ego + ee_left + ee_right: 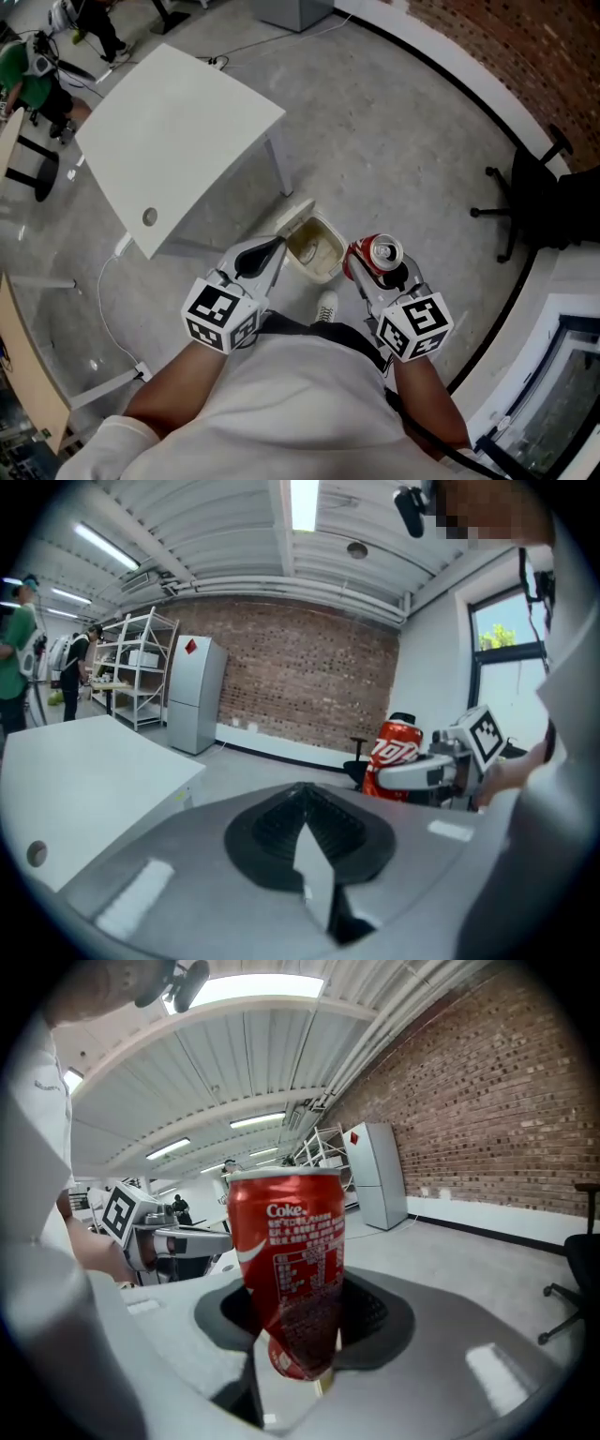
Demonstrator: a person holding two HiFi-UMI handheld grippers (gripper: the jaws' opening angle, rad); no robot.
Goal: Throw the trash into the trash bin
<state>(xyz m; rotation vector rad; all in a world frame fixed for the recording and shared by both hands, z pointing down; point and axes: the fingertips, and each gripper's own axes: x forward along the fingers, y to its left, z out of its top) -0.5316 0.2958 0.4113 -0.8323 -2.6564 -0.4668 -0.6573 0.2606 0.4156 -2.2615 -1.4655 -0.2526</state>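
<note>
Head view: right gripper (380,279) is pinching the red can (377,255) upright, in the air just beside the trash bin (336,234), not over its mouth. Bin sits on the floor near a leg of the white table (178,131), lid flipped up. Left gripper (267,253) is pressed together, nothing in it, hanging at the bin's other side. Pick looks done. Left to do: carry over the opening, release. Can not in yet.
</note>
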